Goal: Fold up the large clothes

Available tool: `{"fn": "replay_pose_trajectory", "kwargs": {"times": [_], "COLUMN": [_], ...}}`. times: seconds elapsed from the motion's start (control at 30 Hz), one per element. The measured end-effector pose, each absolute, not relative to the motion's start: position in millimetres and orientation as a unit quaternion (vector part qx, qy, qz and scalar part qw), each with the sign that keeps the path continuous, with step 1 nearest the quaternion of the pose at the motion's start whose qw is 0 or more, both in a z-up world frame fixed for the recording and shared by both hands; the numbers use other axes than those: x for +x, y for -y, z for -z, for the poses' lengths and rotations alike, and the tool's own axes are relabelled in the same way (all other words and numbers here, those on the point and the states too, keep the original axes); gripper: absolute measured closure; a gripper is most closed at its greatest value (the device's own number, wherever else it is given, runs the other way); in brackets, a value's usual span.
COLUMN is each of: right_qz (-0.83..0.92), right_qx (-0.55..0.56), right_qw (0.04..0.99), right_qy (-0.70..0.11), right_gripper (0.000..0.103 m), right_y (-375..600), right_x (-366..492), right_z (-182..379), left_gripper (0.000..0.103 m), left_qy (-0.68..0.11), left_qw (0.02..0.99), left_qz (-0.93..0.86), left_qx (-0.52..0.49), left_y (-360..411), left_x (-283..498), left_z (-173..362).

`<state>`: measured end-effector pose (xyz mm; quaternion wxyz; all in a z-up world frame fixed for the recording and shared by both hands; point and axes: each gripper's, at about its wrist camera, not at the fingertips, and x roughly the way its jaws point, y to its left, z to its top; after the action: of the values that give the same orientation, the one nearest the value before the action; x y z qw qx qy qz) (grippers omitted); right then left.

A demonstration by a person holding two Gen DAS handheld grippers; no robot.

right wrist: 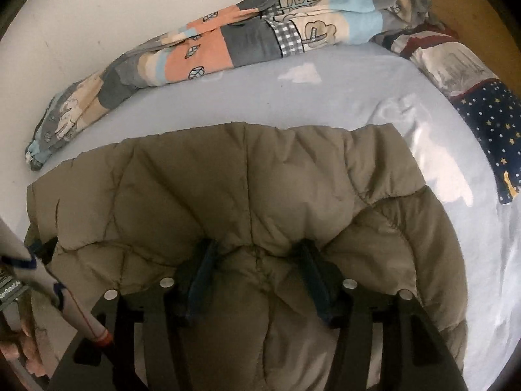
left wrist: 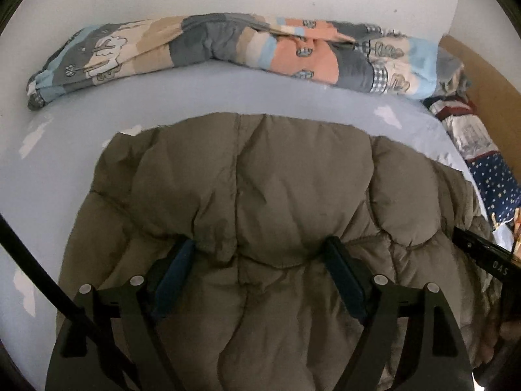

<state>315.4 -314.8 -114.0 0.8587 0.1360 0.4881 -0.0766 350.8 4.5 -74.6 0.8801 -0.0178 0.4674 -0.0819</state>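
An olive-brown puffy jacket (left wrist: 260,195) lies folded on the light blue bed sheet (left wrist: 81,169), with its folded edge toward the wall. My left gripper (left wrist: 259,249) stands wide over its near part. A thick roll of the jacket fills the gap, and the blue inner pads (left wrist: 176,277) show mostly bare. My right gripper (right wrist: 257,247) has a narrower bunch of the jacket (right wrist: 247,179) pinched between its fingers, with creases running into the tips. The right gripper's body (left wrist: 482,254) shows at the left wrist view's right edge.
A patchwork duvet (left wrist: 244,52) lies rolled along the white wall. A star-patterned dark blue cloth (right wrist: 491,123) and other bedding lie at the right by a brown headboard (right wrist: 456,3). A hand (right wrist: 19,348) and a white tube (right wrist: 65,296) show at lower left.
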Motion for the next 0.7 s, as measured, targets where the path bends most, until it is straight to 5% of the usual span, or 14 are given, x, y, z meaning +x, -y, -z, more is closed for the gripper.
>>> {"fn": "replay_pose_trajectory", "kwargs": {"times": [0.4, 0.7], "right_qz": [0.093, 0.141], "right_qx": [0.169, 0.194], "right_qw": [0.887, 0.859], "right_qy": [-0.419, -0.451], "right_gripper": [0.044, 0.042], "right_y": [335.3, 352.5], "right_x": [197.7, 138.6], "right_z": [42.7, 64.2], "left_gripper": [0.021, 0.021], "left_qy": [-0.39, -0.466], "left_qw": [0.917, 0.883], "left_qz": [0.088, 0.048], "left_qx": [-0.017, -0.022], "left_y": [-42.2, -82.7], "left_x": [239.5, 209.5], "left_z": [-8.8, 68.9]}}
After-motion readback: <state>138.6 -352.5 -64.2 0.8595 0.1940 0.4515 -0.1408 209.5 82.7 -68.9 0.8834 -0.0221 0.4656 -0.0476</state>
